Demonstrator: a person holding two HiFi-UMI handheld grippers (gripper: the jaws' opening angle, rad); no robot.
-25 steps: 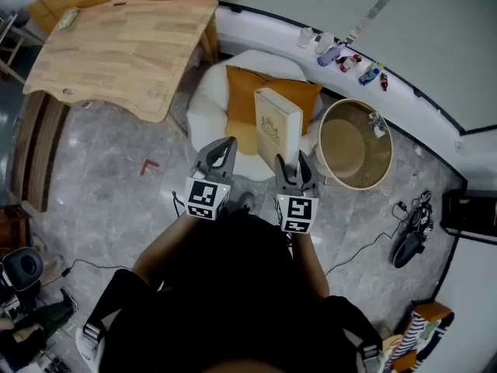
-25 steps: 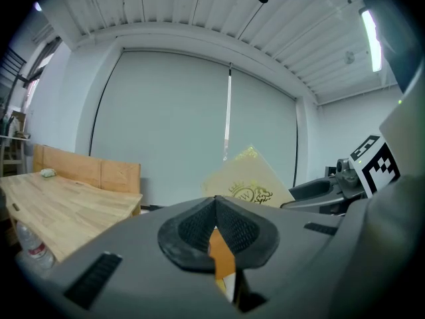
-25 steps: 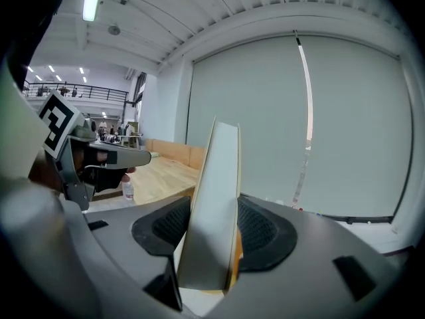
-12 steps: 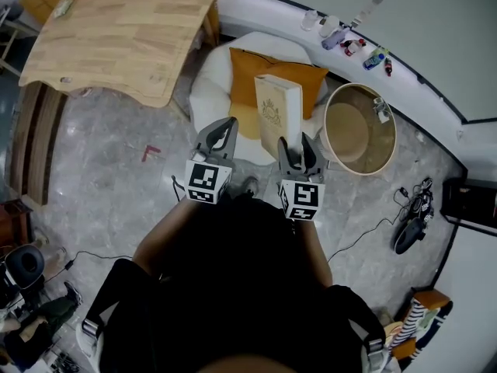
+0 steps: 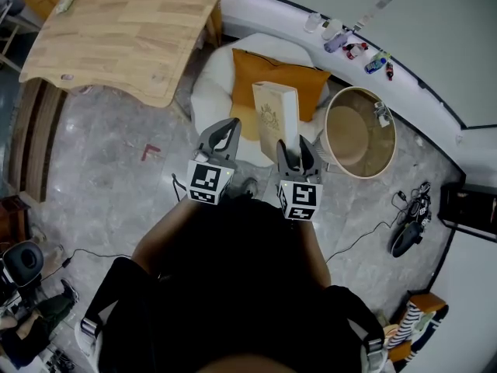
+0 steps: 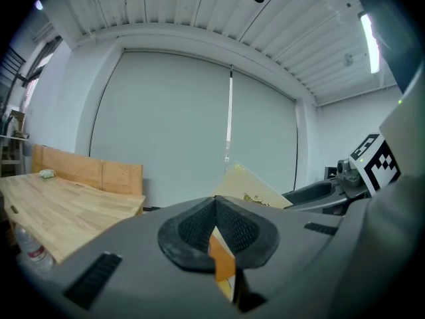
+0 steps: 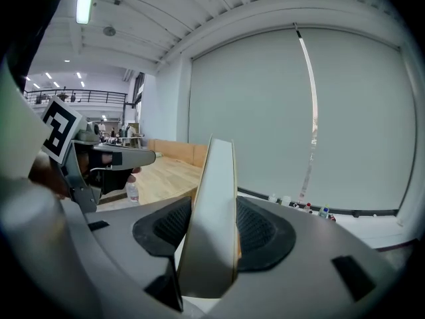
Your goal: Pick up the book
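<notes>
Clamping the book [image 5: 275, 117] as before, right claw [image 5: 295, 148], barely shifted.

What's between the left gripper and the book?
The orange cushion, on the white seat, shows there in the head view. The right gripper grips the book.

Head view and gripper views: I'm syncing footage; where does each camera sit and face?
Head view: on the person's head, steeply down at the book; left tongs, right tongs, arms show.
Left gripper view: on left tongs, facing a pale blind; tongs shut.
Right gripper view: on right tongs, facing that blind; clamping the book.
Shared: all show the book.
</notes>
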